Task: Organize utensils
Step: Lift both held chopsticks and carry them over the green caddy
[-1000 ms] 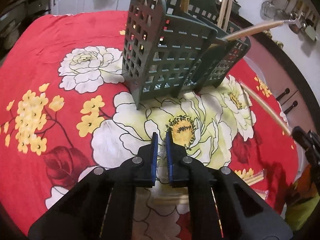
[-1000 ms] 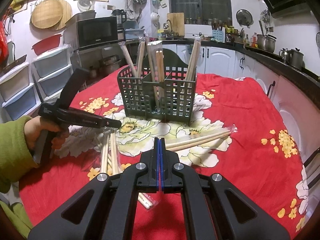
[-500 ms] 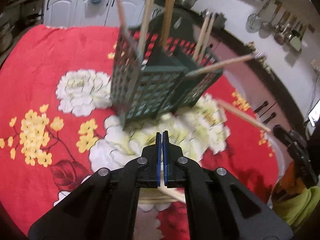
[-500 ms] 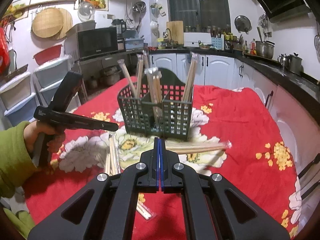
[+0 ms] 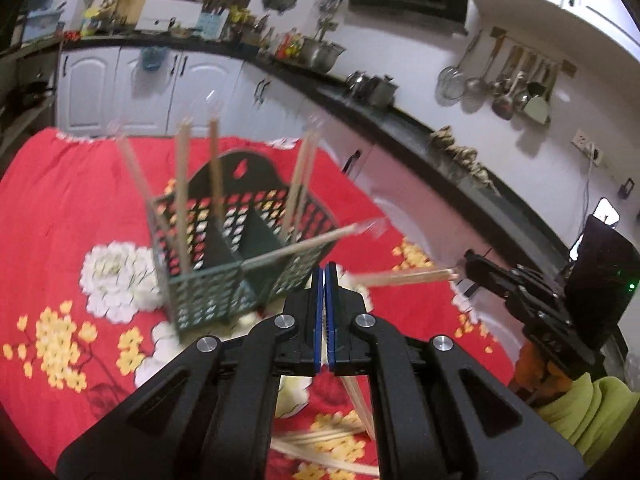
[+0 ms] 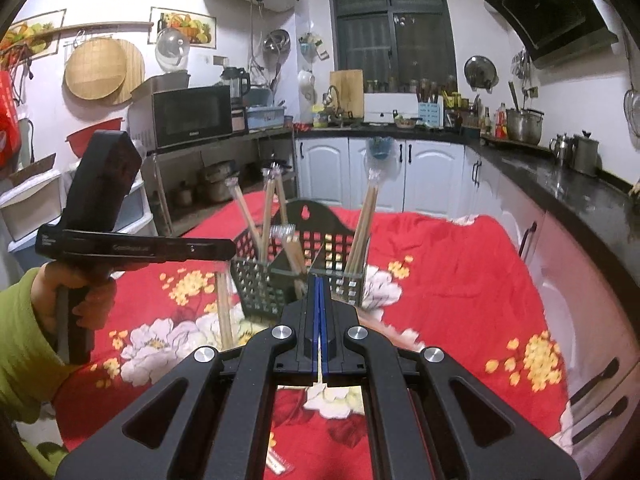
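A dark green slotted utensil basket (image 5: 240,272) (image 6: 300,268) stands on the red flowered tablecloth, with several wrapped chopstick pairs upright in its compartments. My left gripper (image 5: 325,276) is shut on a chopstick pair that hangs down below its tip (image 6: 224,308) and shows under the jaws (image 5: 360,404). My right gripper (image 6: 319,284) is shut on another chopstick pair (image 5: 400,278), held level to the right of the basket. Both grippers are raised above the table, in front of the basket.
More wrapped chopsticks (image 5: 320,444) lie on the cloth near the front edge. Kitchen counters (image 6: 560,184) with pots run along the right and back. White cabinets (image 6: 360,172) stand behind the table, and a microwave shelf (image 6: 188,116) at the left.
Both grippers have risen from the table. The left one closed on a chopstick pair and lifted it. The right one lifted its pair off the cloth.
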The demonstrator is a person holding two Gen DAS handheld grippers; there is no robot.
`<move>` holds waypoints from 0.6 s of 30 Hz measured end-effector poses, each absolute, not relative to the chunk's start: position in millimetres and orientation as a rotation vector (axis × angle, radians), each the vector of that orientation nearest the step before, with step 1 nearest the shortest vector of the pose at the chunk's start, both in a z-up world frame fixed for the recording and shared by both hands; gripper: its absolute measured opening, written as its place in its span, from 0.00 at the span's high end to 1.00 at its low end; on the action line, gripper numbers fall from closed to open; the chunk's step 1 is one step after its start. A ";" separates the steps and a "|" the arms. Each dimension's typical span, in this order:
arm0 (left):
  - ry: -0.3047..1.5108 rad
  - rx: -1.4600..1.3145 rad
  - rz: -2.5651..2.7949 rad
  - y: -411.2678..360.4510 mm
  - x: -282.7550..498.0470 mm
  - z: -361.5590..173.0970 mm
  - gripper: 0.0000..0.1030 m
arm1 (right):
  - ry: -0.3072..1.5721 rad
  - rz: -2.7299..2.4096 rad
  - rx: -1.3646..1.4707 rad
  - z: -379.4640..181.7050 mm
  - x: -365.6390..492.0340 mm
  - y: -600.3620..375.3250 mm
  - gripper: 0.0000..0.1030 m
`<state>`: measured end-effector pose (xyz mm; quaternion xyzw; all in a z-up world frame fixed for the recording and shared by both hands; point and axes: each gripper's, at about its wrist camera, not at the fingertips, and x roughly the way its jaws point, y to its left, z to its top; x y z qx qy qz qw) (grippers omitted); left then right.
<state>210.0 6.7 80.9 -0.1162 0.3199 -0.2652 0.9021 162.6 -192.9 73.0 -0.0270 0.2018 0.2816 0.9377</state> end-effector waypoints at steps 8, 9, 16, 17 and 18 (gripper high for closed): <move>0.587 -0.223 -0.598 -13.3 209.1 113.0 1.00 | 0.365 0.568 -0.046 94.9 169.1 -197.7 0.99; 0.581 -0.221 -0.601 -14.7 208.7 115.7 1.00 | 0.359 0.568 -0.045 97.5 169.5 -197.6 0.99; 0.551 -0.205 -0.620 -23.3 205.2 128.0 1.00 | 0.336 0.571 -0.039 108.8 170.6 -197.8 0.99; 0.549 -0.201 -0.621 -24.1 205.6 129.2 1.00 | 0.333 0.572 -0.039 110.2 170.5 -197.7 0.99; 0.548 -0.199 -0.623 -24.5 206.4 130.2 1.00 | 0.330 0.571 -0.038 112.2 170.2 -197.6 0.99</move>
